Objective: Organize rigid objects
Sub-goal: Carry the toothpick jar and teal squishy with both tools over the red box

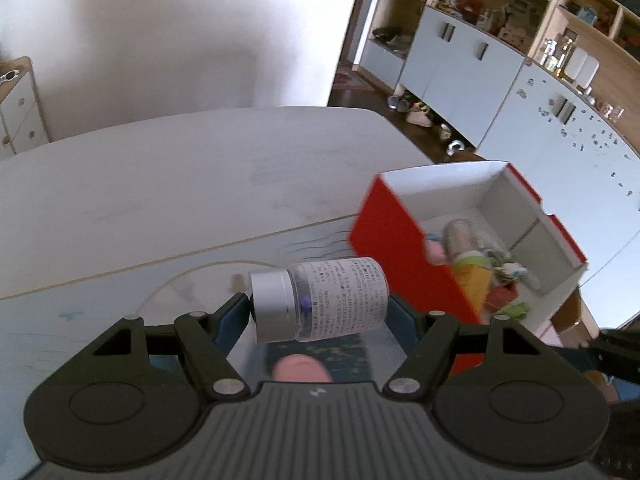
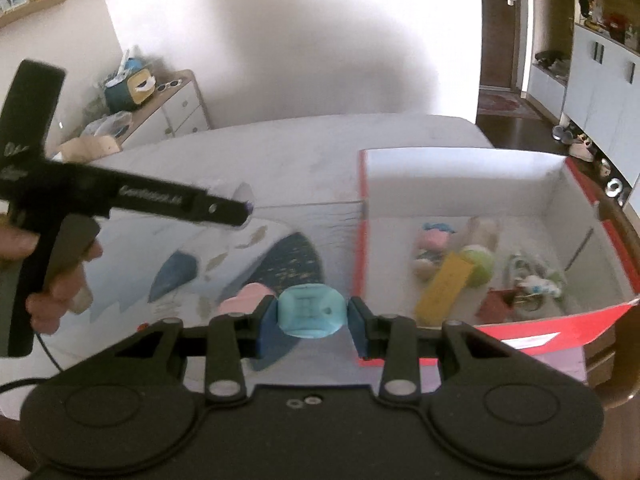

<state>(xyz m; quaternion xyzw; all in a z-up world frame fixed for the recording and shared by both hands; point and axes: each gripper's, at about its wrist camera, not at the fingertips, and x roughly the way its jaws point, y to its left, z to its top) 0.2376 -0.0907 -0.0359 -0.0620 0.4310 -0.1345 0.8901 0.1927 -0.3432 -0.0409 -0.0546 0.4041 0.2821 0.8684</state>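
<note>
My left gripper (image 1: 318,300) is shut on a clear pill bottle (image 1: 320,300) with a silver cap and white label, held sideways above the table, left of the red box (image 1: 396,248). My right gripper (image 2: 311,312) is shut on a light blue plastic piece (image 2: 311,312), just left of the red box (image 2: 360,240). The open box has white inner walls and holds several small items: a pink toy (image 2: 432,246), a yellow card (image 2: 442,286), a green ball (image 2: 480,264). A pink object (image 2: 244,298) lies on the mat near my right fingers. The left gripper shows in the right wrist view (image 2: 236,210).
A white table (image 1: 200,168) carries a blue patterned mat (image 2: 240,264). The box sits at the table's right edge. White cabinets (image 1: 460,52) and shelves stand beyond on the right, shoes on the floor. A low dresser (image 2: 172,104) stands at the back left.
</note>
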